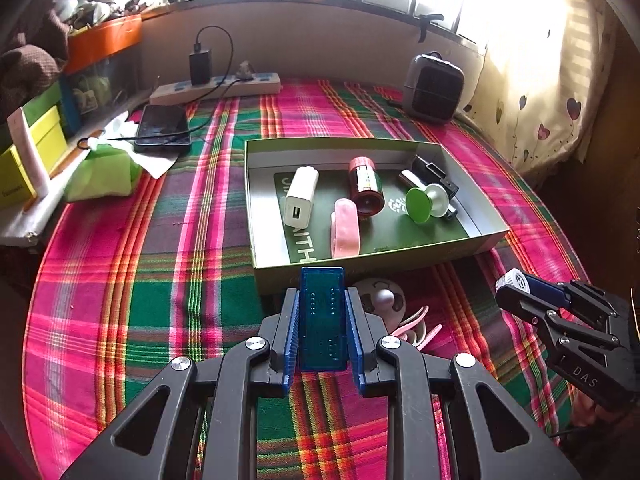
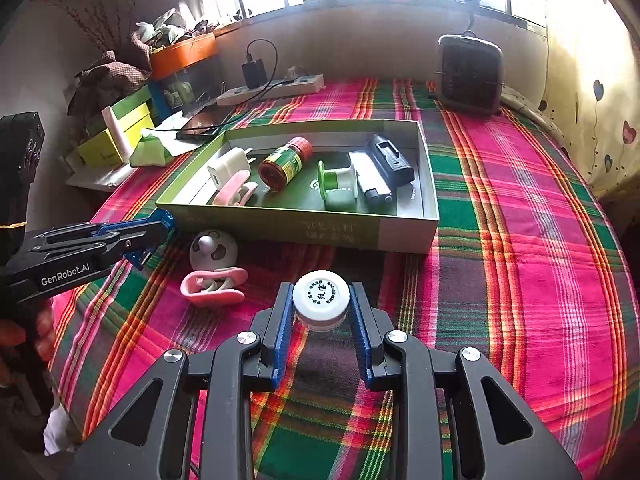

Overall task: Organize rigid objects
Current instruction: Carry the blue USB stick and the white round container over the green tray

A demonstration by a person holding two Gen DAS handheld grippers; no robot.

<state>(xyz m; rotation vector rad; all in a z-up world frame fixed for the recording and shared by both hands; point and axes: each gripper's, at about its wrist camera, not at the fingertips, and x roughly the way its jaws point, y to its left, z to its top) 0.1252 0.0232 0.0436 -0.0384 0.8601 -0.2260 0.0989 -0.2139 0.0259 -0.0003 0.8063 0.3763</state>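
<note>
Green box (image 1: 360,268) on plaid bed (image 1: 160,280) holds charger (image 1: 301,196), red bottle (image 1: 365,186), pink clip (image 1: 345,228). Just in front of box: left gripper (image 1: 322,320) fingers clamp blue case (image 1: 322,312); right gripper (image 2: 321,312) fingers clamp white-capped jar (image 2: 321,300).

box (image 1: 476,246) 1 | chargers (image 1: 300,196) 1 | bottles (image 1: 366,186) 2 | clips (image 1: 345,228) 2

Left gripper (image 1: 323,320) is pointing obliquely downward, its blue-padded jaws clamping a blue translucent case (image 1: 322,312) lengthwise between them. Right gripper (image 2: 321,312) is tilting downward likewise, its jaws gripping a white-capped jar (image 2: 320,301) by the sides. A hand (image 2: 24,344) is grasping the left gripper's handle.
</note>
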